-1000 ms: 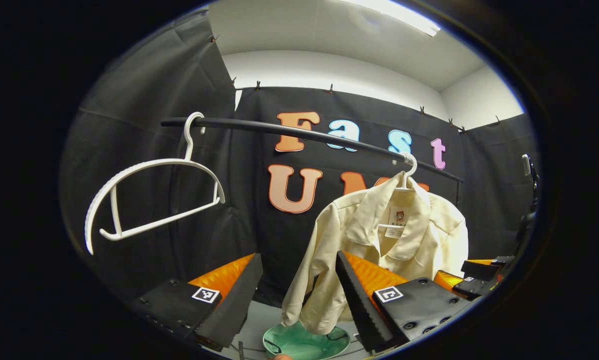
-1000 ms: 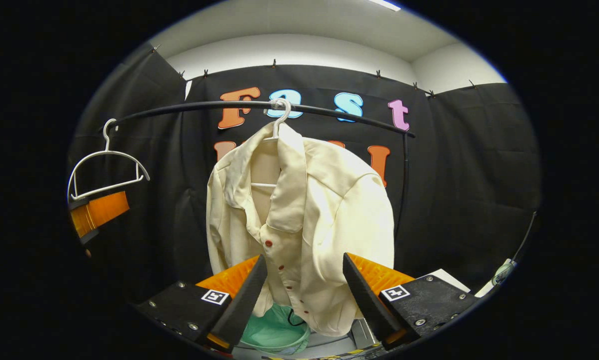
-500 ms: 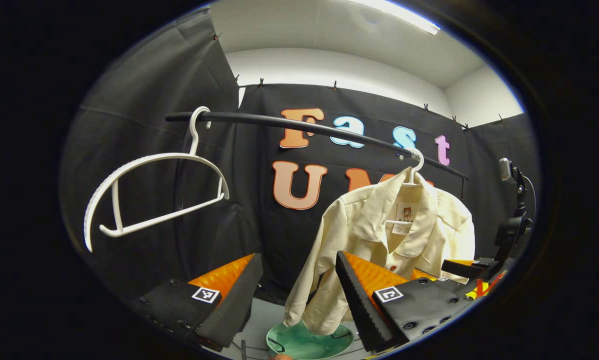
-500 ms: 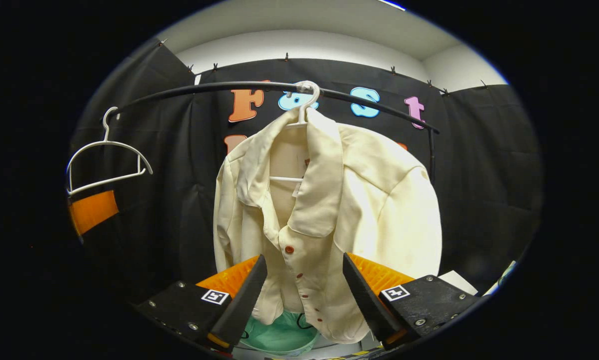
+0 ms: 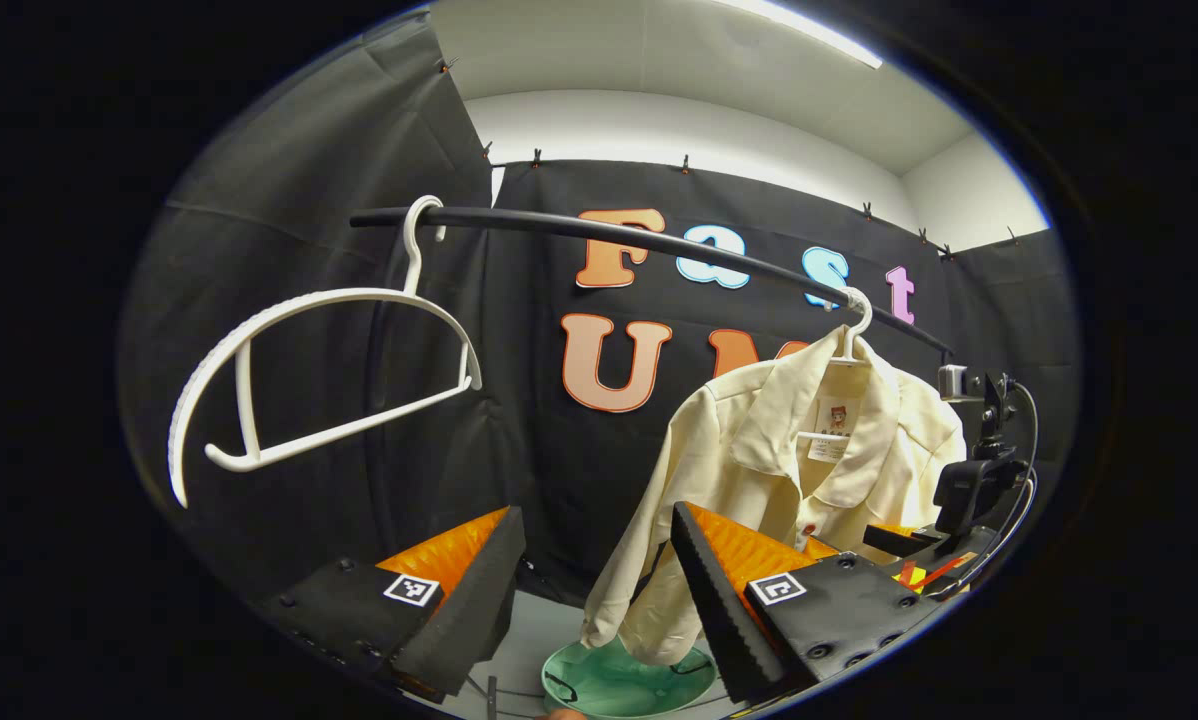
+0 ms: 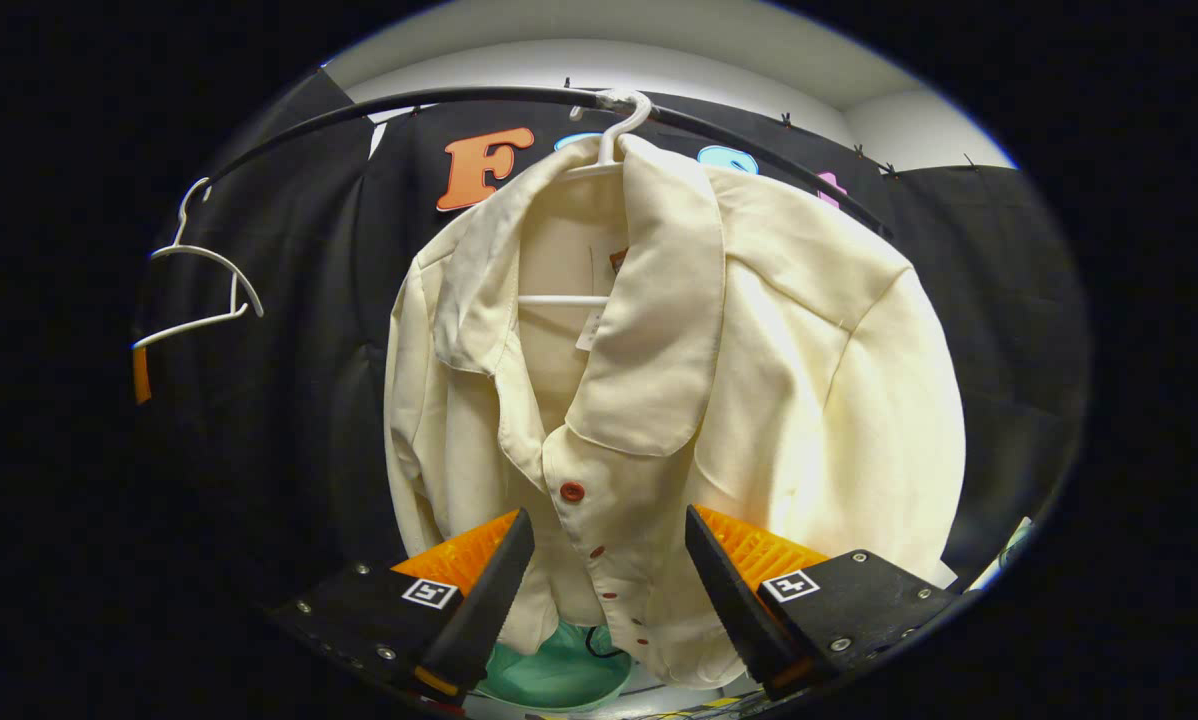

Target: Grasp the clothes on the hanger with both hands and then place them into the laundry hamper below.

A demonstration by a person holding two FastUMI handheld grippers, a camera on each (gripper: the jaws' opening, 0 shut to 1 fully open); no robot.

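A cream shirt [image 6: 659, 400] hangs on a white hanger [image 6: 614, 125] from the black rail [image 5: 599, 232], above the green laundry hamper [image 5: 627, 682], while the right tool [image 6: 599, 600] gapes released just before its button front and the left tool [image 5: 594, 590] is likewise spread, beside the shirt's sleeve, near an empty white hanger [image 5: 309, 370].
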